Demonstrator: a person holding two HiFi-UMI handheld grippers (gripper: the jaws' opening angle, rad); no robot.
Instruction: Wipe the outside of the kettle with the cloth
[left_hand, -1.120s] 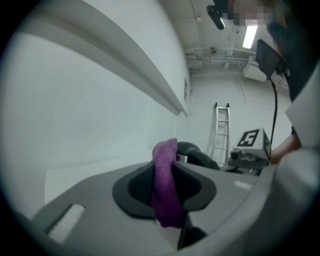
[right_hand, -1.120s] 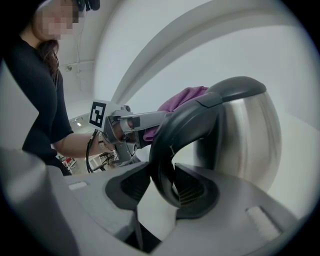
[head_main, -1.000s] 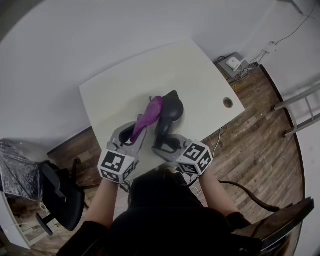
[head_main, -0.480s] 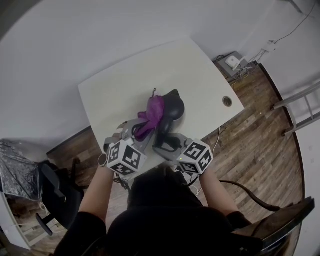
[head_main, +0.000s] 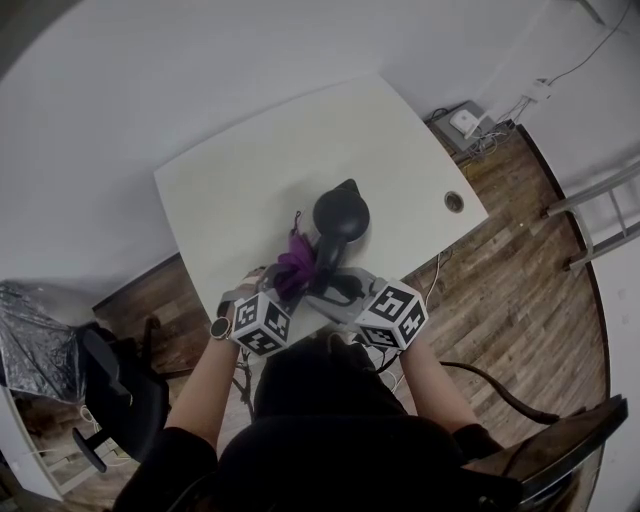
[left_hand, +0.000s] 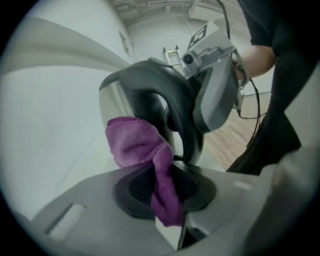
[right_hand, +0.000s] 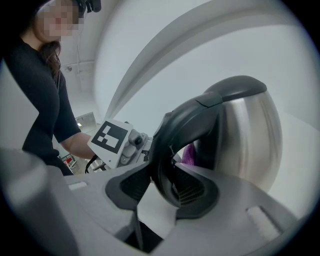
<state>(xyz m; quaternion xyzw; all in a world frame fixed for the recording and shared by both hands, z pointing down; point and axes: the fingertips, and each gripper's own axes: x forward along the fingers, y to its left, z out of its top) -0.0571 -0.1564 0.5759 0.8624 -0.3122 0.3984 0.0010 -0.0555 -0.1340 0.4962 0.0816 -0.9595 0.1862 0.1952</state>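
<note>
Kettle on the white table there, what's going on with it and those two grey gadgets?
A person holds a two-jaw gripper in each hand. The right gripper is clamped on the kettle by its black handle, steadying it on the table. The left gripper pinches a purple cloth, bunched against the kettle's steel side beside the handle, so the wiping looks under way.
</note>
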